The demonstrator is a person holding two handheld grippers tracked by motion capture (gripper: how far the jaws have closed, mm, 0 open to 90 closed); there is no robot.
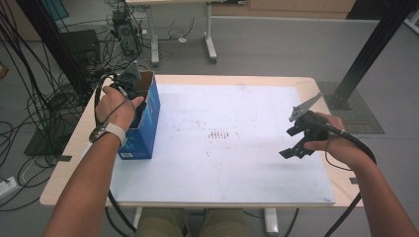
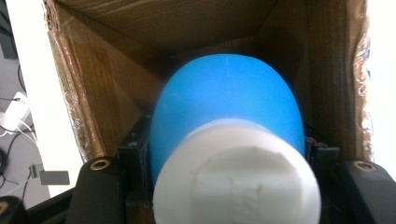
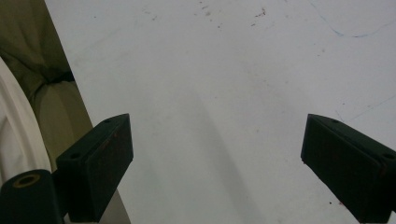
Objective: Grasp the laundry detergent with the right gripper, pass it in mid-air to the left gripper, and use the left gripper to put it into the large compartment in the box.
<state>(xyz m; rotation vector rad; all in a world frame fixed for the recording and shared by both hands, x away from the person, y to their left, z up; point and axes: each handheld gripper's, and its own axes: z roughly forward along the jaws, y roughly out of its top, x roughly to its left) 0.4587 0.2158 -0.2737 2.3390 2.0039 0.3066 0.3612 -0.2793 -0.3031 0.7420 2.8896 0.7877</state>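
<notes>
The surface (image 1: 222, 163) in front of me is a wide white board on a pale wooden top, smudged with faint reddish marks near its middle. At its left edge stands a blue cardboard box (image 1: 146, 123), upright, its top open and its brown inside walls bare.

My left hand reaches into that open top, and my left gripper (image 2: 224, 154) sits down inside the box. It is clenched on a blue bottle (image 2: 224, 102) with a white cap (image 2: 236, 175) — the black pads press against the bottle's sides just behind the cap, which points back towards the gripper's camera. The bottle's rounded blue body runs away from me, deeper into the box, with cardboard walls on every side of it.

My right gripper (image 1: 299, 141) hangs over the right part of the surface, well apart from the box. Its jaws stand wide and released — nothing lies between them but the bare white board below. Its cable trails back past my right wrist and off the surface's edge.
</notes>
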